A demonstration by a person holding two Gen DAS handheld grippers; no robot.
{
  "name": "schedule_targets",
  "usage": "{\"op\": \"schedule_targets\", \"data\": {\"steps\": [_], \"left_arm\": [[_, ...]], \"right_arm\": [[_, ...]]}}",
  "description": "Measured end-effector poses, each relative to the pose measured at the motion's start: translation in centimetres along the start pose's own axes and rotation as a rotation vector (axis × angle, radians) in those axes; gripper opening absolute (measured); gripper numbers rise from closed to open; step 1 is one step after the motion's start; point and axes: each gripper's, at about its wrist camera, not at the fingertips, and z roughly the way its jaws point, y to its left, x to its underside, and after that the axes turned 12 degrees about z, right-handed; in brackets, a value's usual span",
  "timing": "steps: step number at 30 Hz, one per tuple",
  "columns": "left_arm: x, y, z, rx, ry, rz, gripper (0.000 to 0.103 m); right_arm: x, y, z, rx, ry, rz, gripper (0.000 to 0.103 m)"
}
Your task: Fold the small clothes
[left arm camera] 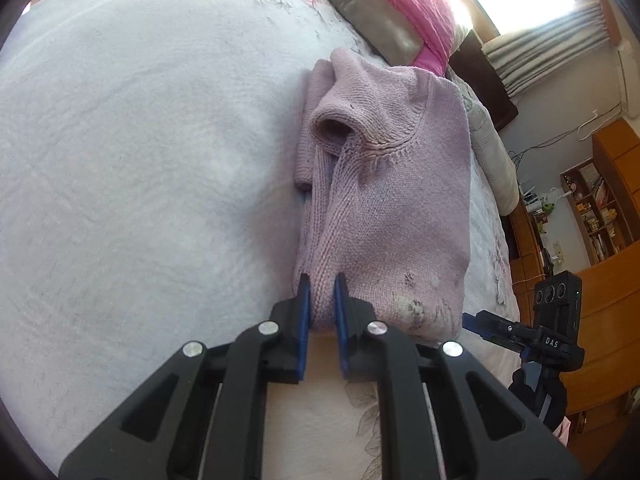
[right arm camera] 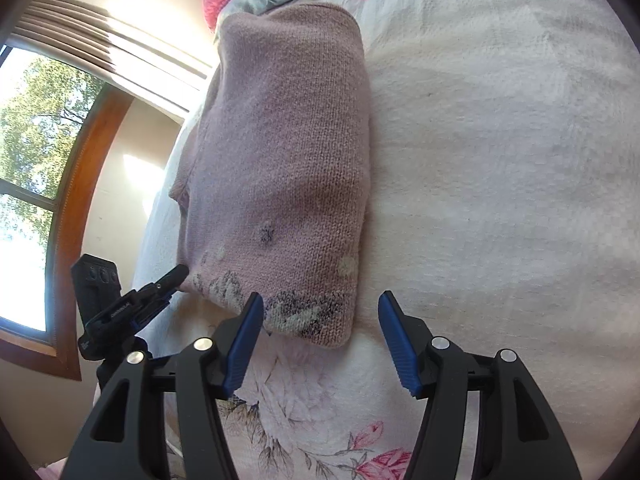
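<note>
A white floral bedspread (right arm camera: 500, 160) covers the bed, with a pink blanket (left arm camera: 400, 4) bunched at its far end. A pale pink knitted sweater (left arm camera: 400, 208) lies partly folded on the bedspread, its near hem toward both tools. The left gripper (left arm camera: 322, 292) has its blue fingers clenched on a gathered fold of the sweater's edge. The right gripper (right arm camera: 320, 312) hovers spread wide over the hem corner, holding nothing

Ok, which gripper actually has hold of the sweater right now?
The left gripper: its blue fingers pinch a fold of the pink sweater. The right gripper is spread wide open, holding nothing.
</note>
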Motion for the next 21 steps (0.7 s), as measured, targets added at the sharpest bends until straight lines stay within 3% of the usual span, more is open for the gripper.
{"op": "schedule_targets", "data": {"steps": [4, 8, 10, 15, 18, 21], "left_arm": [[0.0, -0.4, 0.1, 0.026, -0.017, 0.007, 0.010], [-0.5, -1.1, -0.3, 0.006, -0.016, 0.041, 0.011], [-0.4, -1.1, -0.2, -0.003, -0.016, 0.053, 0.011], [0.3, -0.8, 1.2, -0.024, 0.007, 0.083, 0.014], [-0.1, -1.0, 0.7, -0.015, 0.019, 0.100, 0.018], [-1.3, -1.0, -1.0, 0.024, 0.023, 0.101, 0.029]], "right_arm": [[0.0, 0.5, 2.0, -0.005, 0.042, 0.003, 0.058], [0.0, 0.8, 1.9, 0.049, 0.025, -0.025, 0.025], [0.0, 0.4, 1.2, 0.049, 0.031, -0.018, 0.020], [0.1, -1.4, 3.0, 0.102, 0.085, 0.029, 0.020], [-0.2, -0.3, 2.8, 0.126, 0.083, -0.037, 0.022], [-0.6, 1.1, 1.9, 0.104, 0.074, -0.072, 0.040]]}}
